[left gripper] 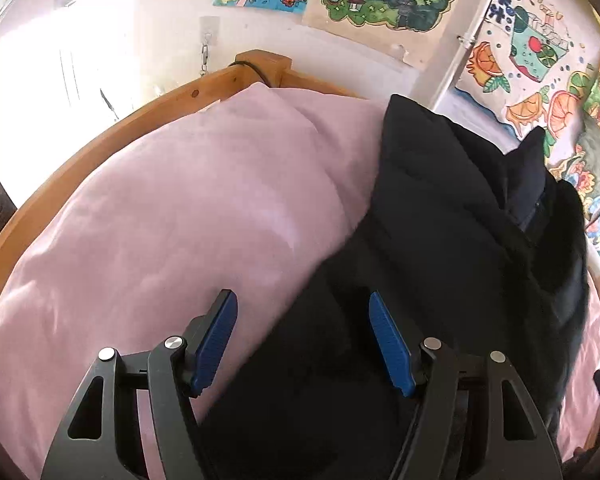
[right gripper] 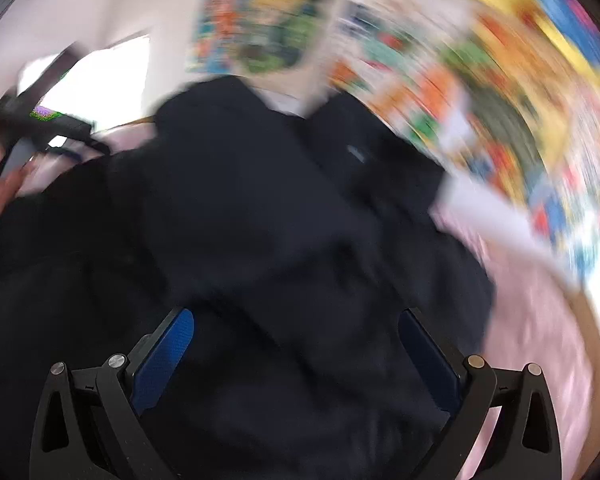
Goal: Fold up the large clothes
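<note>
We have the dark padded coat (left gripper: 452,216) heaped on the bed, lying across the pink duvet (left gripper: 172,216) and pushed up towards the wall with the children's drawings (left gripper: 540,80); the bed's wooden frame (left gripper: 100,128) curves round behind it. It sits bunched, not flat, with a flap or sleeve standing up at the far side, so we judge the folding is at an early stage and the coat has yet to be spread out where both hands can reach it.

Our left tongs (left gripper: 303,312) hang above the near edge of the coat, where dark cloth meets pink, with the blue pads (left gripper: 216,340) well apart and nothing between them (no cloth is pinched). Our right tongs (right gripper: 296,328) hover over the middle of the coat; that view is heavily smeared, yet both pads show far apart with only the coat's surface beneath, so we read them as spread and empty. At the left edge of that view we make out our other hand (right gripper: 4,184) on its tool
</note>
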Motion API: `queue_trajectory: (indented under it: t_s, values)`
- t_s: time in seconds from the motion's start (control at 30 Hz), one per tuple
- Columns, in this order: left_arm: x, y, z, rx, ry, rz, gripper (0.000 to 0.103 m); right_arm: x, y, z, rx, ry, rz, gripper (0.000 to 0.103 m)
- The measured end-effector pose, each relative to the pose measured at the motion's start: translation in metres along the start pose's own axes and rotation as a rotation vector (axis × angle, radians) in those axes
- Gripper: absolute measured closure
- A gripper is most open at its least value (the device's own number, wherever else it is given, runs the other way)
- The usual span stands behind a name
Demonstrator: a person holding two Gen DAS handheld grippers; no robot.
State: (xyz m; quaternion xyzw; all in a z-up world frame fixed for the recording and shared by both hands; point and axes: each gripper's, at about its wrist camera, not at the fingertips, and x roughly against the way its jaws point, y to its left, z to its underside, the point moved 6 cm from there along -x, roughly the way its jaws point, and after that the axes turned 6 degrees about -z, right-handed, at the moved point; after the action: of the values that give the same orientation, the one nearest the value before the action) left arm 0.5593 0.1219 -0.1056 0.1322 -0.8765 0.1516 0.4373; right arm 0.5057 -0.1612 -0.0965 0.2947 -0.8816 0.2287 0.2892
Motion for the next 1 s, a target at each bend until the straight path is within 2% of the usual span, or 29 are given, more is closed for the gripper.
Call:
queue_trajectory:
  t_s: [0.1,0.2,0.23,0.27,0.3,0.37,0.43,0.47,0.53,0.6,0.7,0.73,0.77,0.83,0.93,1.0]
  values:
    - [-0.005,0.000,-0.001,0.004,-0.005,0.012,0.041,-0.022,0.023,-0.029,0.053,-0.010,-0.011,0.000]
    - [-0.003,0.004,0.002,0.004,-0.019,0.014,0.041,-0.051,0.022,-0.049,0.020,0.022,0.025,0.000]
    - [-0.001,0.005,0.003,0.004,-0.024,0.013,0.041,-0.058,0.019,-0.053,-0.001,0.027,0.020,0.006]
    - [0.000,0.005,0.005,0.003,-0.030,0.013,0.041,-0.063,0.014,-0.055,-0.024,0.038,0.013,0.020]
    - [-0.009,0.006,0.001,0.001,-0.033,0.014,0.041,-0.061,0.011,-0.055,-0.046,0.039,0.016,0.028]
    - [-0.009,0.002,0.002,-0.011,-0.037,0.029,0.041,-0.047,-0.005,-0.057,-0.122,0.001,0.016,0.065]
    - [-0.006,-0.005,0.001,-0.026,-0.051,0.086,0.041,-0.028,-0.020,-0.056,-0.184,-0.039,0.042,0.080]
    - [-0.002,-0.009,0.002,-0.032,-0.061,0.136,0.041,-0.016,-0.035,-0.051,-0.236,-0.070,0.060,0.085]
    - [0.006,-0.015,0.004,-0.037,-0.085,0.195,0.041,0.003,-0.058,-0.039,-0.332,-0.101,0.089,0.086]
    - [0.013,-0.024,0.005,-0.072,-0.107,0.229,0.040,0.015,-0.082,-0.020,-0.442,-0.093,0.095,0.086]
    - [0.015,-0.038,0.009,-0.147,-0.123,0.196,0.040,0.021,-0.108,0.015,-0.576,-0.044,0.044,0.081]
    - [0.012,-0.041,0.009,-0.165,-0.121,0.179,0.040,0.022,-0.113,0.025,-0.609,-0.030,0.027,0.070]
    - [0.008,-0.045,0.011,-0.186,-0.116,0.156,0.040,0.024,-0.120,0.042,-0.655,-0.010,0.011,0.053]
    - [-0.001,-0.049,0.014,-0.207,-0.103,0.129,0.040,0.026,-0.133,0.067,-0.721,0.019,-0.013,0.034]
    - [-0.012,-0.051,0.018,-0.221,-0.082,0.110,0.040,0.032,-0.147,0.100,-0.840,0.053,-0.082,0.030]
    - [-0.013,-0.050,0.018,-0.224,-0.082,0.106,0.040,0.034,-0.155,0.116,-0.924,0.045,-0.139,0.030]
